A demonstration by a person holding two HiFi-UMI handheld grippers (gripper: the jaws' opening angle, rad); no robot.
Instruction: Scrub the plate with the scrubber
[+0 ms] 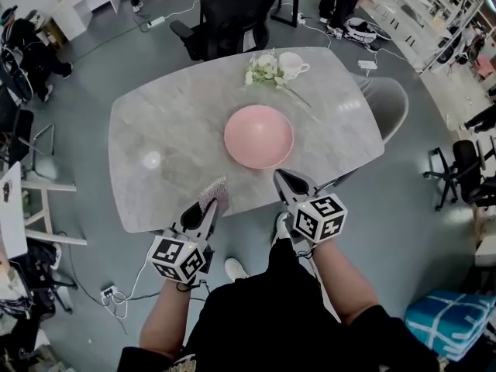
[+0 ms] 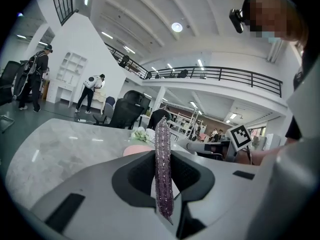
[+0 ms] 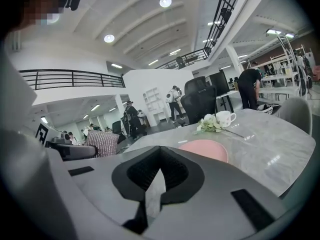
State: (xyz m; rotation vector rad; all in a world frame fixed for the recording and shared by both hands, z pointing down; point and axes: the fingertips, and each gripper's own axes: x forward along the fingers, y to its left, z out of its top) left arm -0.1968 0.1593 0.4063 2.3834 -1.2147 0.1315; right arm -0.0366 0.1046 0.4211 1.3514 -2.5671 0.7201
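Currently: left gripper point(image 1: 208, 208) jaws pinching soft, light scrubber point(image 1: 216, 190); right gripper point(image 1: 283, 178) jaws sitting closed, empty; plate point(image 1: 259, 136) looking stiff, slippery, needing rim hold.

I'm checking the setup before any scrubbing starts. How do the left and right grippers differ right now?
The left gripper is shut on the sparkly scrubber; the right gripper is shut on nothing. The right gripper's tip lies nearer the pink plate than the left gripper's. Both point toward the plate, neither touching it.
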